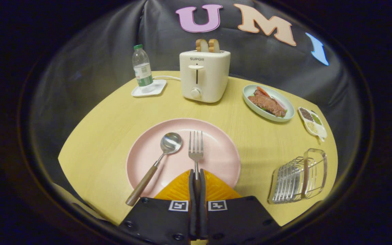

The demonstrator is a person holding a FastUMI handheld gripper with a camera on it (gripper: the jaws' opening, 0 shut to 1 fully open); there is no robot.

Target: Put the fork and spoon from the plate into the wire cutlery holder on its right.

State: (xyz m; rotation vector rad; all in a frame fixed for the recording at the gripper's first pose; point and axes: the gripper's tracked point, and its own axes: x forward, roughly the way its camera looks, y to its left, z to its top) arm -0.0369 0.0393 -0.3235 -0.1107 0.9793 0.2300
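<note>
- I read "SUPOR" in dark capitals on the front of the toaster (204, 76), well beyond my gripper (197, 177), whose fingers are closed on the fork (196, 149) handle.
- The bottle (142, 69), beyond and left of the toaster, has a label too small for me to read.
- Each finger base carries a square coded marker, no letters.

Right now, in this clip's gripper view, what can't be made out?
- Fork handle: hidden between the closed fingers of the gripper.
- Whether the fork is lifted off the pink plate or resting on it: cannot tell from this angle.
- Wire cutlery holder: its inside is masked by its own bars.
- Small sectioned dish: contents too small to identify.
</note>
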